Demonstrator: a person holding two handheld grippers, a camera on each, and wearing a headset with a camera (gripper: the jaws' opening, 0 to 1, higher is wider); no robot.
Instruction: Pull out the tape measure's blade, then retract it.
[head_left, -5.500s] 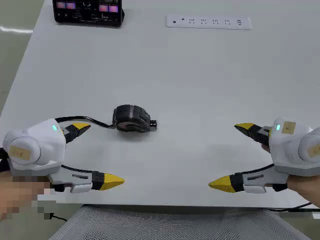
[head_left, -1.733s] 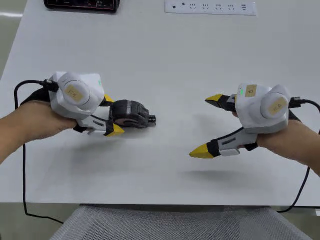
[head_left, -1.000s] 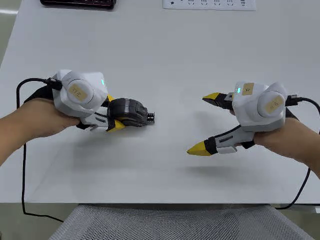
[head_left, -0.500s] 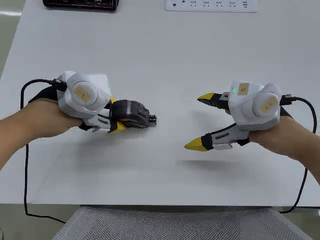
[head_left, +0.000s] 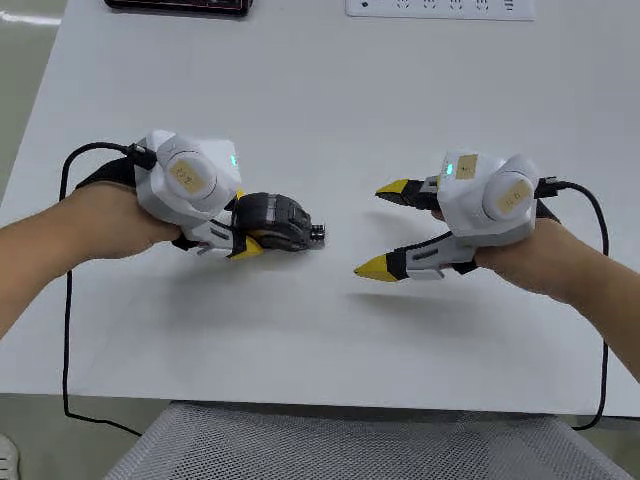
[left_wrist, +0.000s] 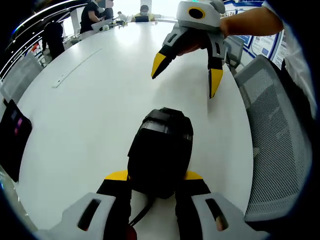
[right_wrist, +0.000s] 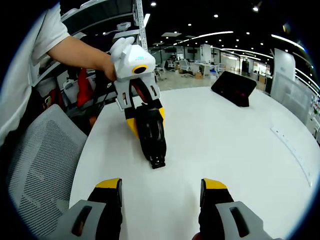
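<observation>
One black round-cased tape measure (head_left: 278, 222) sits clamped in the left hand-held gripper (head_left: 243, 222); the right hand-held gripper (head_left: 380, 228), jaws spread, faces its blade tip (head_left: 317, 233). A shallow pinch may slip off.

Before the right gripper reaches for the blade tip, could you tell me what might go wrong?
The blade tip is small, so the open right gripper may miss it or nudge the tape measure. The left gripper clamps only the rounded case's rear, so a pull might twist it loose.

L tool (head_left: 243, 221), R tool (head_left: 380, 228): white bodies, yellow tips, blk cables (head_left: 66, 300).
</observation>
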